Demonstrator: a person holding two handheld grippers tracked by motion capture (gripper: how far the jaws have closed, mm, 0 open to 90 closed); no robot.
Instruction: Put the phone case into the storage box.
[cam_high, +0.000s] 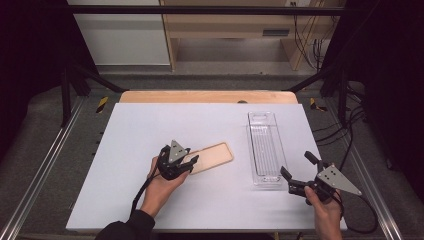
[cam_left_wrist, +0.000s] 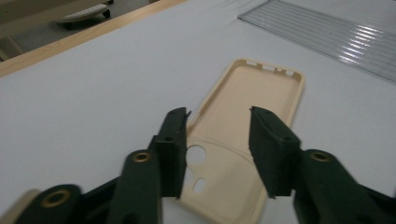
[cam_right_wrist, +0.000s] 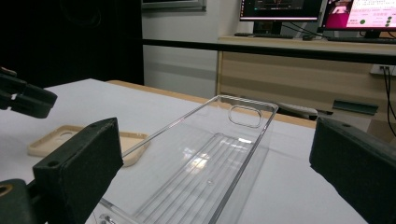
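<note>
The beige phone case (cam_high: 211, 158) lies open side up on the white table (cam_high: 150, 130), its long axis slanting away from the left gripper (cam_high: 192, 162) toward the clear plastic tray (cam_high: 265, 150). In the left gripper view the jaws straddle the case's camera-hole end (cam_left_wrist: 219, 172), one on each long edge, but whether the pads already press on it cannot be told. The right gripper (cam_high: 296, 172) hovers with jaws spread wide at the tray's near end, holding nothing, well apart from the case, so the left hand is the nearer one.
</note>
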